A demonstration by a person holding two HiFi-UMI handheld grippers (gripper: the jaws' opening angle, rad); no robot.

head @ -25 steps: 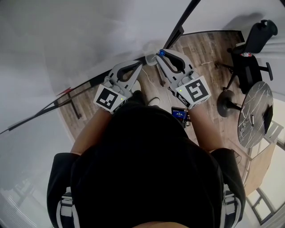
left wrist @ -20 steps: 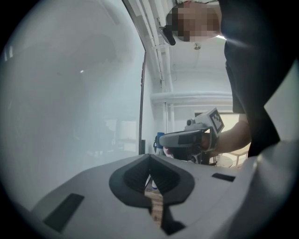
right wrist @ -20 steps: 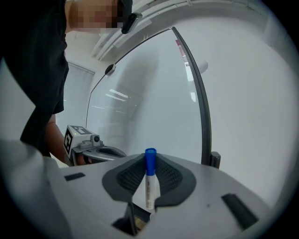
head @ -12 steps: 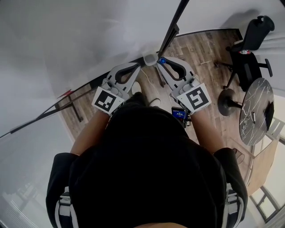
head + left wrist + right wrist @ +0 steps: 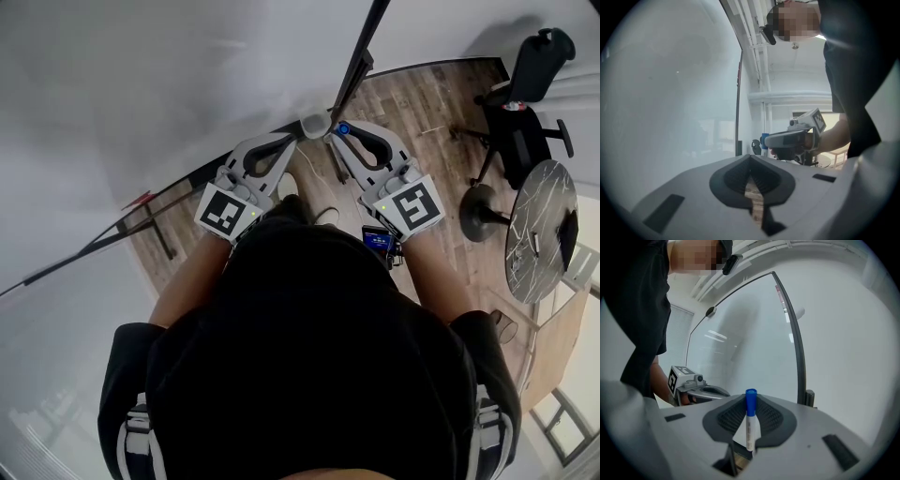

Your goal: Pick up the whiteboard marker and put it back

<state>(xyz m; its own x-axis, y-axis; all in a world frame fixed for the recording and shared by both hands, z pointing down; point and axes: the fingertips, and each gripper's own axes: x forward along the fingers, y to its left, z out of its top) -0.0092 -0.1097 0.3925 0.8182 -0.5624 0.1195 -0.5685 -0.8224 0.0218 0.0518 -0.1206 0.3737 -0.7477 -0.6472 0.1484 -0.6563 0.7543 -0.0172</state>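
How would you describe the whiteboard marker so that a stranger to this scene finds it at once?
Start at the big whiteboard. Near its dark frame, the right gripper holds the whiteboard marker upright between its jaws. It is a thin white pen with a blue cap; the left gripper beside it holds nothing.

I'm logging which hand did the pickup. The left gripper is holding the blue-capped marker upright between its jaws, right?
No, the right gripper holds the blue-capped marker upright between its jaws, as the right gripper view shows. The left gripper is shut with nothing in it.
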